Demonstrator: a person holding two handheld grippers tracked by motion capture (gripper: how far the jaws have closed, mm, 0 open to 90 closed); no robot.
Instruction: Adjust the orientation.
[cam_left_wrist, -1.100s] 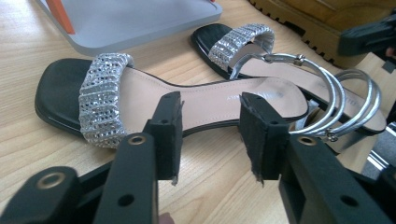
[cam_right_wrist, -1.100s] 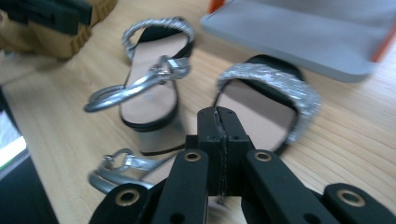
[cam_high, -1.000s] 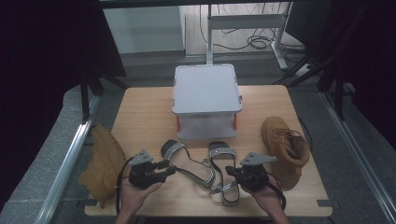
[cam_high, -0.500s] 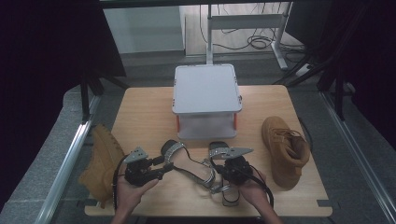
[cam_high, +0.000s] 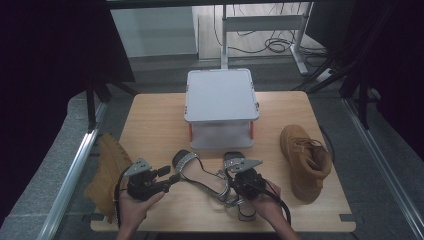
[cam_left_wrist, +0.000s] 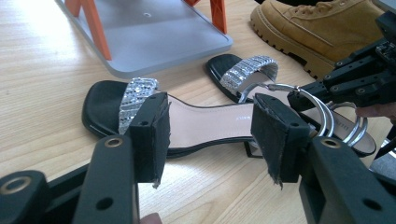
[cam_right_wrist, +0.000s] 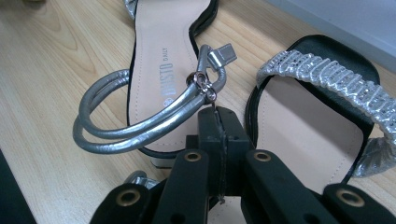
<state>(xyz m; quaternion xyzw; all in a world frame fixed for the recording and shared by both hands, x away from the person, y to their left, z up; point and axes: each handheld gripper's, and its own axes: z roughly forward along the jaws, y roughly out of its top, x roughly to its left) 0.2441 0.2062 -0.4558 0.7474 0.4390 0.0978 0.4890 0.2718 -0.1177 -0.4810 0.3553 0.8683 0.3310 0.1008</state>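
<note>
Here, two black sandals with silver straps lie near the worktop's front edge. The left tool (cam_left_wrist: 210, 135), jaws wide apart, frames the left sandal (cam_left_wrist: 196, 123). The right tool (cam_right_wrist: 218, 128), jaws pressed together, sits against that sandal's ankle strap (cam_right_wrist: 140, 116), beside the right sandal (cam_right_wrist: 317, 121); whether it pinches the strap cannot be told.

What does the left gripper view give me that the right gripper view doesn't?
Left gripper view alone: the left hand-held gripper, jaws open, straddling the near sandal; the grey stand with orange legs; the tan boot.

Right gripper view alone: the right hand-held gripper, jaws closed just below the silver ankle strap; the insole's printed lettering.

Both: the two sandals and the wooden table.
</note>
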